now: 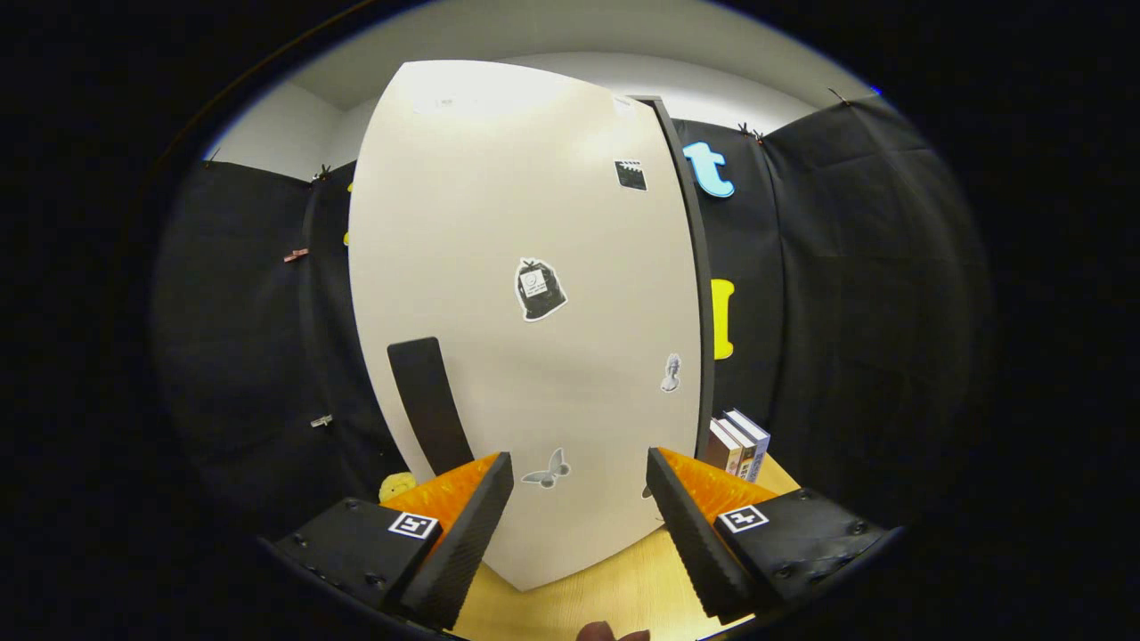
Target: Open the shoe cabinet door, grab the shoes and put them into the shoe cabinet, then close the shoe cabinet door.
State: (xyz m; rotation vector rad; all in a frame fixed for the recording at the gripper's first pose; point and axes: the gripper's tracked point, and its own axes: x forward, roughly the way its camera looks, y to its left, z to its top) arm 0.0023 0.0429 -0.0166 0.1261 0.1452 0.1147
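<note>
The white shoe cabinet door (525, 303) stands close ahead of my gripper (579, 472), carrying several small stickers. A dark upright handle (427, 405) is fixed to the door's lower left, just beyond the left finger. The door's dark edge (699, 285) runs down its right side. My gripper is open, with nothing between the fingers. It points at the door's lower part, where a butterfly sticker (548, 469) sits in the gap between the fingertips.
The cabinet stands on a light wooden tabletop (614, 592). A few books (739, 442) stand upright right of the cabinet. A small yellow soft thing (396, 485) lies left of it, behind the left finger. Black cloth walls surround the booth.
</note>
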